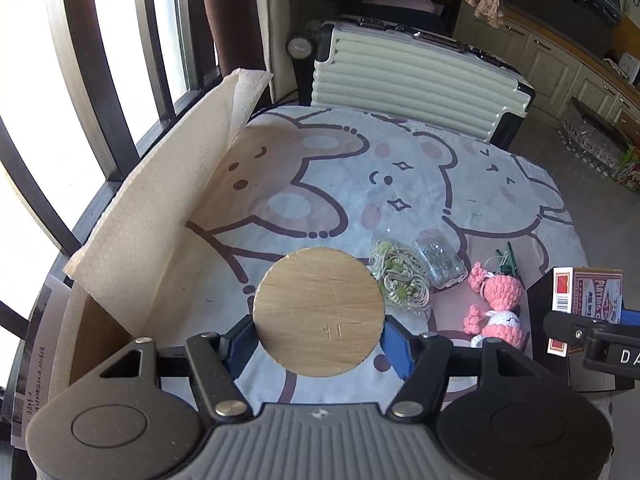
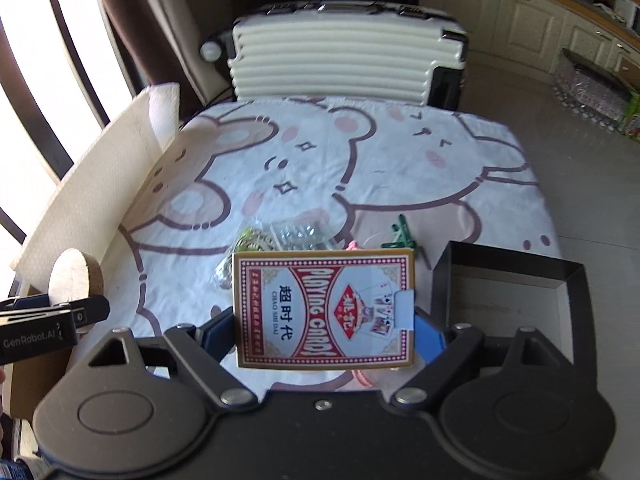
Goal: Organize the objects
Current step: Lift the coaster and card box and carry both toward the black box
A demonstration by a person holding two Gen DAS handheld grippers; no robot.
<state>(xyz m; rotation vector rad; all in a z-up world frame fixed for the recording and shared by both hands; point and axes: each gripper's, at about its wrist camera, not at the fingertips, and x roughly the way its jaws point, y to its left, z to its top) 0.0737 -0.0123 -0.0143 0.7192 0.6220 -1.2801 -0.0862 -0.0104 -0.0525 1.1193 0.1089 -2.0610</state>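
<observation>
Right wrist view shows the right tool [image 2: 326, 328] clamped on a deck of playing cards [image 2: 325, 307], its blue pads pressing the two short ends, so the box's long axis runs straight across from pad to pad and its printed face looks back at the camera. The black box [image 2: 516, 264], open-topped and seemingly empty, is the landmark for everything else: the deck hangs just to its left and above the surface [image 2: 400, 152], with the box's near-left wall the closest edge. Its longer side appears to run roughly the same way as the deck, so little turning should be needed, though the blur leaves that uncertain.

The left tool [image 1: 318, 340] is clamped on a round wooden disc [image 1: 319, 312], held by its edges well left of the black box [image 1: 540, 292]. Between disc and box lie a bag of rubber bands [image 1: 400, 276], a clear plastic packet [image 1: 440, 260], a pink crochet doll [image 1: 498, 304] and green clips [image 1: 506, 260].

The right hand is clearly nearer the box, so the deck probably goes in first, with a short move rightward and down.
</observation>
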